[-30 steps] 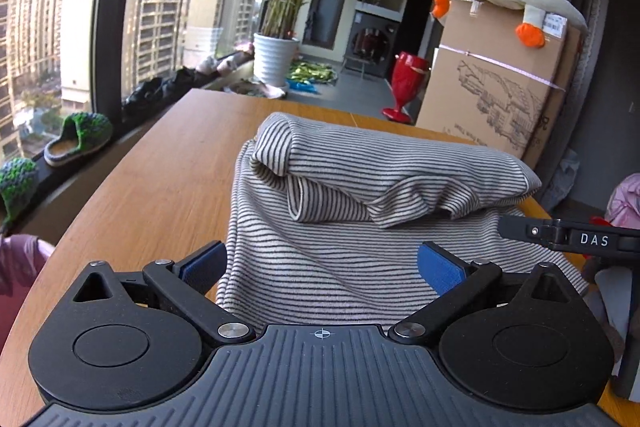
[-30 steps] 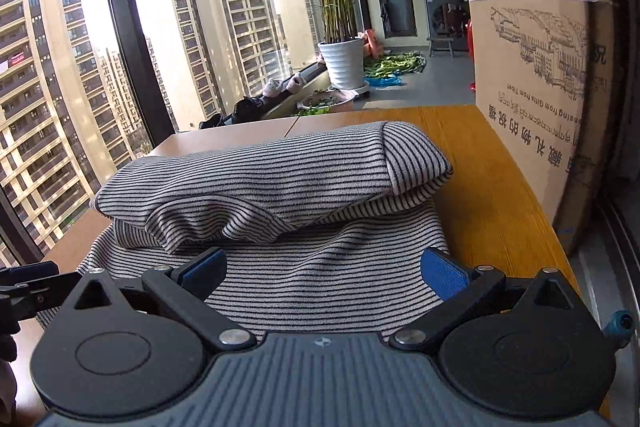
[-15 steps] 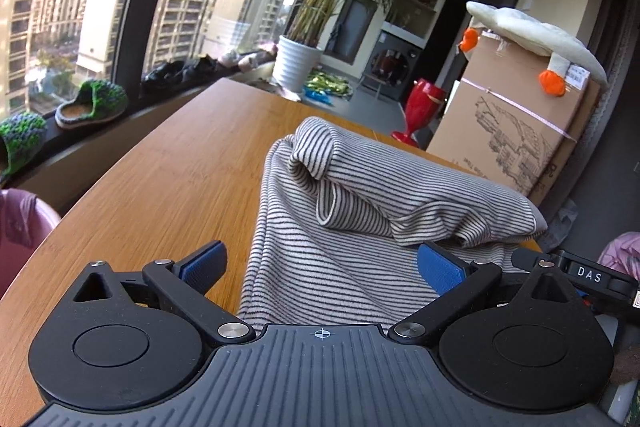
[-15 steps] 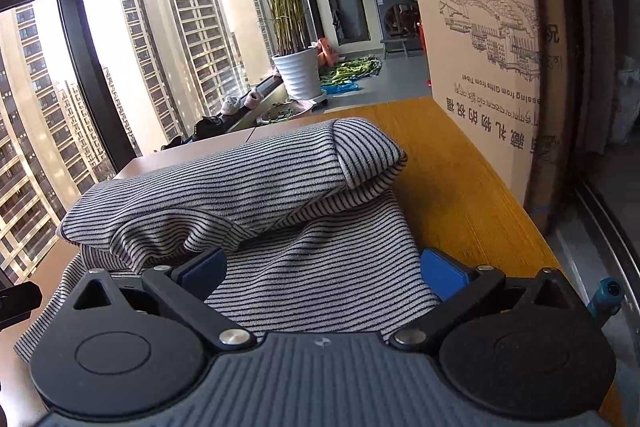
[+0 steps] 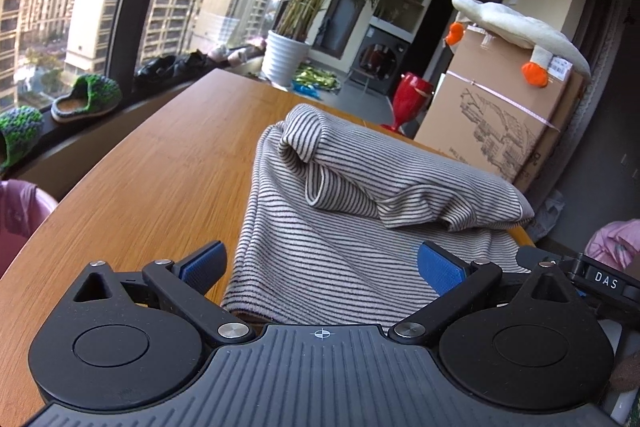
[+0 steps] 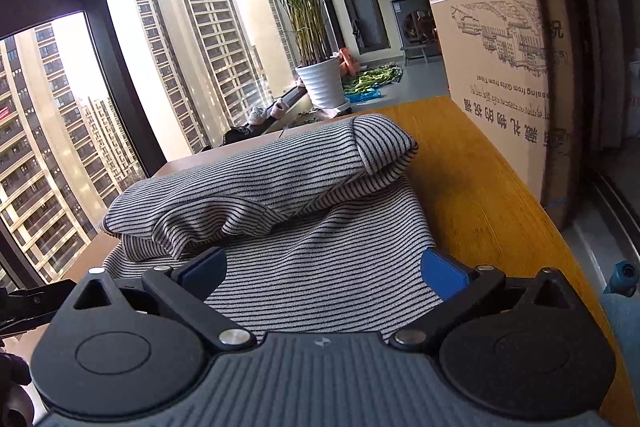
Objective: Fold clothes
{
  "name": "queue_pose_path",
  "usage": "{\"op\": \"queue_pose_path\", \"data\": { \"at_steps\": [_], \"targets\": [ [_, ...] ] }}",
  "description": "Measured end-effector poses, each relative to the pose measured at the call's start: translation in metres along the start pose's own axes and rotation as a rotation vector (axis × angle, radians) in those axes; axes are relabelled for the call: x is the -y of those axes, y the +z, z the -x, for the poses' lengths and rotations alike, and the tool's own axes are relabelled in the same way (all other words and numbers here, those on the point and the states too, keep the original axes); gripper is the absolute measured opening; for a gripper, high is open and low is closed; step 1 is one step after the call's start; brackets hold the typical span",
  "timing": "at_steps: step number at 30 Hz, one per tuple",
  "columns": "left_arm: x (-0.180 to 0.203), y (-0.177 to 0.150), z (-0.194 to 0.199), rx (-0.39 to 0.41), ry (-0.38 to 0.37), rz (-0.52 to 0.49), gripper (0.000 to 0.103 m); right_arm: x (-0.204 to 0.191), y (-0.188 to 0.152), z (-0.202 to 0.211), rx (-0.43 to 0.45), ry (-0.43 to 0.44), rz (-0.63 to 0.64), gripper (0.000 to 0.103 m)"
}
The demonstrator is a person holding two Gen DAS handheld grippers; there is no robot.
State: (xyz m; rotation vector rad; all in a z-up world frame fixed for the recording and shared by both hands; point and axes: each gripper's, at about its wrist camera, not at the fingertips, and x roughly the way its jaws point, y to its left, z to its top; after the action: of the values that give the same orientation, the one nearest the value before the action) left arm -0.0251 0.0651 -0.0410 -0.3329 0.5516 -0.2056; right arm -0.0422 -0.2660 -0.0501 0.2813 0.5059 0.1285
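A grey garment with thin black stripes point(image 5: 352, 211) lies on the wooden table point(image 5: 160, 167), its far part rolled back over itself into a loose bundle. My left gripper point(image 5: 320, 263) stands open just above the garment's near left corner, blue pads wide apart and nothing between them. In the right wrist view the same striped garment point(image 6: 304, 227) fills the middle, and my right gripper point(image 6: 324, 267) hovers open over its near right part. The tip of the right gripper point(image 5: 600, 281) shows at the right edge of the left wrist view.
A large cardboard box point(image 5: 500, 119) with a plush goose point(image 5: 516, 27) on top stands beside the table's far right. A potted palm point(image 5: 288, 59), a red vase point(image 5: 408, 99) and knitted slippers point(image 5: 88, 99) on the window sill lie beyond. Bare wood stretches left of the garment.
Both grippers have drawn back toward the garment's near edge and tilted, the left one swinging leftward. The garment lies as before. Both stay open.
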Motion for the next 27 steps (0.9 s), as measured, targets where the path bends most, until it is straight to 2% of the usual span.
{"op": "queue_pose_path", "data": {
  "at_steps": [4, 8, 16, 23, 24, 27],
  "targets": [
    [-0.006, 0.001, -0.002, -0.022, -0.012, 0.04, 0.103, 0.0, -0.002, 0.004, 0.003, 0.009, -0.003, 0.103],
    [-0.008, 0.004, -0.006, -0.042, -0.015, 0.049, 0.103, -0.002, 0.0, -0.006, -0.056, -0.007, -0.005, 0.103],
    [-0.009, 0.004, -0.011, -0.05, -0.02, 0.06, 0.103, 0.016, 0.006, -0.011, -0.082, 0.049, -0.14, 0.103],
    [0.004, 0.004, -0.021, -0.098, -0.005, -0.019, 0.103, -0.011, 0.008, -0.02, -0.166, -0.017, 0.06, 0.103],
    [0.005, 0.004, -0.022, -0.101, 0.0, -0.026, 0.103, -0.015, 0.009, -0.02, -0.157, -0.023, 0.084, 0.103],
    [0.005, 0.003, -0.021, -0.1, -0.001, -0.026, 0.103, -0.034, 0.012, -0.006, -0.02, -0.047, 0.199, 0.103]
  ]
}}
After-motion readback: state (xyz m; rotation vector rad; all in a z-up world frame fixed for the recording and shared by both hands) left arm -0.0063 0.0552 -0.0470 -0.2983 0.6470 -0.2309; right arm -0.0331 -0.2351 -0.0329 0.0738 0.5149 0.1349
